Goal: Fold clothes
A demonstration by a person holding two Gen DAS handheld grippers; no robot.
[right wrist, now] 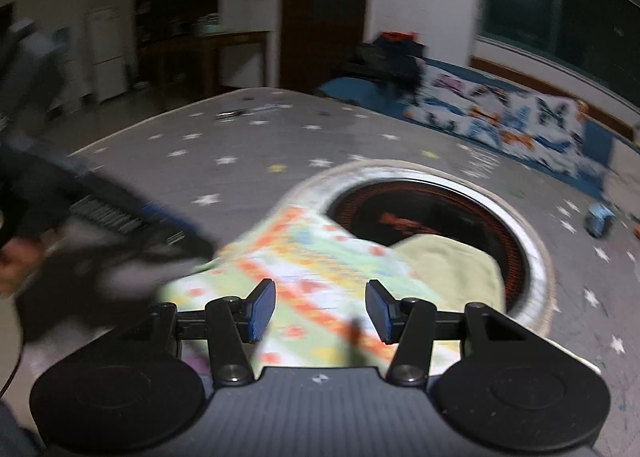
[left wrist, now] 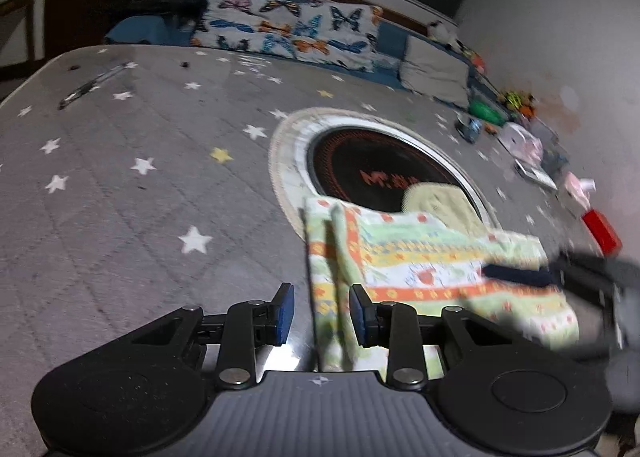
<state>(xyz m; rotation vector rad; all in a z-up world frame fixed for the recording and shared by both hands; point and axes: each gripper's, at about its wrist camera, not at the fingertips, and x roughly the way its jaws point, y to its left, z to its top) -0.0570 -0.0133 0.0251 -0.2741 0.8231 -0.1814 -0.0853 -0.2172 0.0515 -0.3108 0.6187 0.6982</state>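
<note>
Left wrist view, left side: grey star-print table cover (left wrist: pixel 132 177), bare apart from a few small dark bits near its far edge. Left gripper (left wrist: pixel 322 311) spread wide, nothing pinched; blue pads (left wrist: pixel 285 313) on either side of the near-left edge of the patterned cloth (left wrist: pixel 432 265), which runs up between them, contact unclear. Cloth is a pastel garment, green, orange and yellow bands, partly folded, lying on the cover and overlapping the near rim of a round black inset burner (left wrist: pixel 372 165) with a pale ring around it. A plain yellow-green piece (left wrist: pixel 440 197) sticks out from the far edge onto the black disc. Far right in this view, blurred: the other gripper reaching in over the cloth's right part. Beyond that, a red box (left wrist: pixel 600 231) and small clutter by the wall; butterfly-print cushion (left wrist: pixel 296 29) behind the table. Right wrist view: heavy motion blur. At left a hand (right wrist: pixel 16 261) and the dark body of the left tool over the cloth's left end. Right gripper (right wrist: pixel 322 311) also spread apart, empty, poised over the cloth's middle, contact not clear.
</note>
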